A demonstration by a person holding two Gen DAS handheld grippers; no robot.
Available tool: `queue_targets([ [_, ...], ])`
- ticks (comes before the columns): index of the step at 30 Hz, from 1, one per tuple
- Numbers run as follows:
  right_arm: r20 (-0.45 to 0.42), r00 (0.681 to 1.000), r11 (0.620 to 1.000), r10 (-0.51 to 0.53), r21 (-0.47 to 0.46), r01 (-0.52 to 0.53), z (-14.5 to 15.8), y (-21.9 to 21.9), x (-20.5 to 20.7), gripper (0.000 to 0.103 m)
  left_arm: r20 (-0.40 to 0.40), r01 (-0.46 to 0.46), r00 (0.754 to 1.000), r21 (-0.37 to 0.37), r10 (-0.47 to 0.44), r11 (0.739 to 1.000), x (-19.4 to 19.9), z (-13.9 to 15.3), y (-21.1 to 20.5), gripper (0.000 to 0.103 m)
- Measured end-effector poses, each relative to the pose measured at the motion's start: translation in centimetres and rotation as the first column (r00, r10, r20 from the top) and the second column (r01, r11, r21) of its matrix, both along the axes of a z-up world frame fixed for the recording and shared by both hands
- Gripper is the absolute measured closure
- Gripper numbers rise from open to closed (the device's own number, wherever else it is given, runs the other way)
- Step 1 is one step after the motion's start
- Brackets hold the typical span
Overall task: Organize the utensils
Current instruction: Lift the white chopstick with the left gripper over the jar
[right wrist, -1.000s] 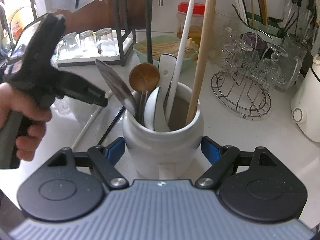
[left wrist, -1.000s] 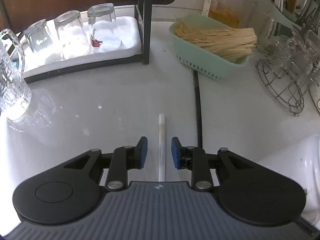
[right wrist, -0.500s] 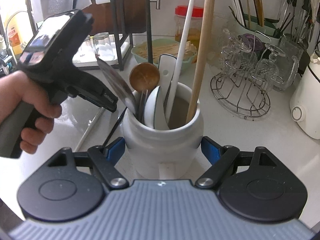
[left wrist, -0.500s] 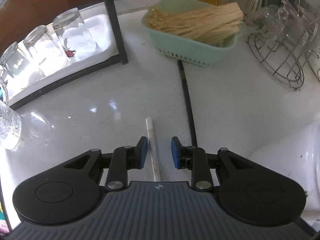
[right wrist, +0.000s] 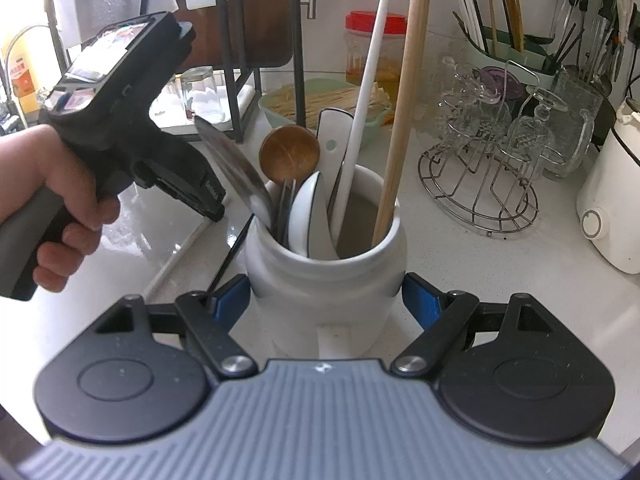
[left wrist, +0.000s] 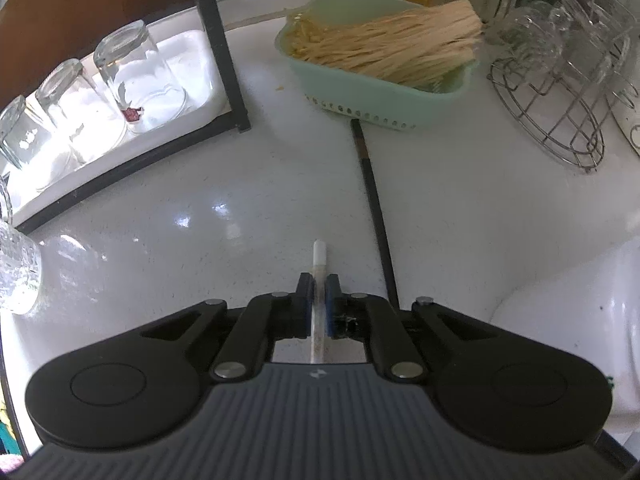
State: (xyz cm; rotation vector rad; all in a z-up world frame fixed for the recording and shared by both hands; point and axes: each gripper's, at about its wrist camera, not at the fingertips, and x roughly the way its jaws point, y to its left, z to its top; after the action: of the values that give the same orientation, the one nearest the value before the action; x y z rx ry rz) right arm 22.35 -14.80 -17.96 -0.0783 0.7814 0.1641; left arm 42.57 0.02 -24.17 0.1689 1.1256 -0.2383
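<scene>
We found the left hand-held gripper (left wrist: 319,286) closing on a white chopstick (left wrist: 319,272); the right hand-held gripper (right wrist: 325,300) clamped the jar (right wrist: 326,276).

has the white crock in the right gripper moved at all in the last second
No. The white crock sits in the same spot relative to the wire rack, between the right gripper pads.

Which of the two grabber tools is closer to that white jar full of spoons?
Right. The right gripper clasps the white jar on both sides; the left gripper, closing on a white chopstick, works beside it.
</scene>
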Motion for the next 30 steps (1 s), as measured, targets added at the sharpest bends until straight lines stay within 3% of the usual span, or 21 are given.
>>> queue_targets([
  [11,-0.003,1.0,1.0,0.019,0.006,-0.019,0.0,-0.1,0.4,0.018,0.142,-0.054,0.988,-0.083,0.066,0.995,-2.7,7.1,0.7,0.096],
  [20,0.007,0.996,0.996,0.092,0.005,-0.092,-0.1,-0.4,0.8,0.018,0.281,-0.125,0.946,-0.138,0.16,0.983,-7.2,13.9,1.5,0.096],
  [30,0.014,0.991,0.991,0.132,0.0,-0.132,-0.2,-0.2,1.4,0.018,0.362,-0.137,0.911,-0.187,0.198,0.973,-11.7,17.9,0.8,0.096],
])
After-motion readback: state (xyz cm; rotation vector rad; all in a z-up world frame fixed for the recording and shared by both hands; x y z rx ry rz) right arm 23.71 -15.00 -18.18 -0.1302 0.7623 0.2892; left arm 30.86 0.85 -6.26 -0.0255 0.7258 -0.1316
